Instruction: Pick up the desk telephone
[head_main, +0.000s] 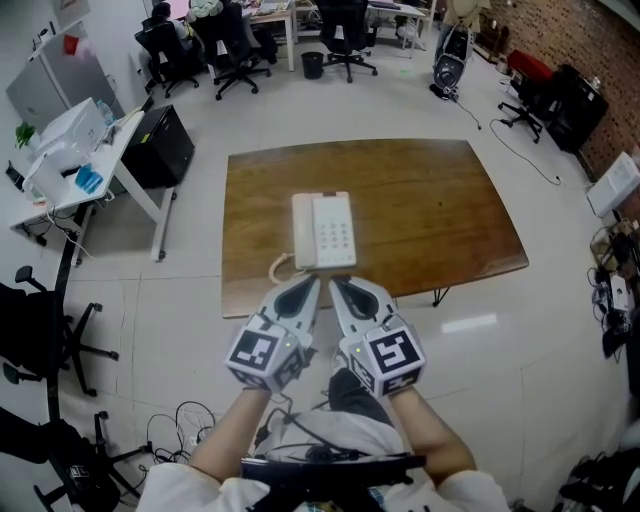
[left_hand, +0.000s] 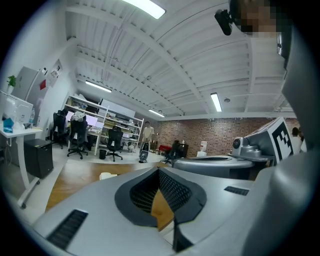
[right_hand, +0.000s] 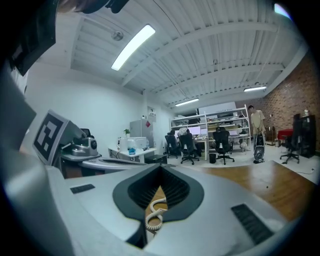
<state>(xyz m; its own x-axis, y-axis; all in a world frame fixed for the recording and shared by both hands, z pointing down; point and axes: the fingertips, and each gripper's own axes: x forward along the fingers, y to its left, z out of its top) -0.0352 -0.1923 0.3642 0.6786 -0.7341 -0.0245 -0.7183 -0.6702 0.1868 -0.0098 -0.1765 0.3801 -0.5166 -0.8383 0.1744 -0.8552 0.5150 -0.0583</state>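
Note:
A cream desk telephone lies near the front edge of the brown wooden table, handset on its left side, its coiled cord looping off the near left corner. My left gripper and right gripper are side by side just short of the phone's near end, both shut with nothing in them and not touching it. In the left gripper view the jaws meet at the tip and a cream corner of the phone shows beyond. Past the shut right gripper, the cord shows through the gap.
A white desk with a black cabinet stands left of the table. Black office chairs fill the back of the room, another chair is at near left. Cables lie on the floor by my feet.

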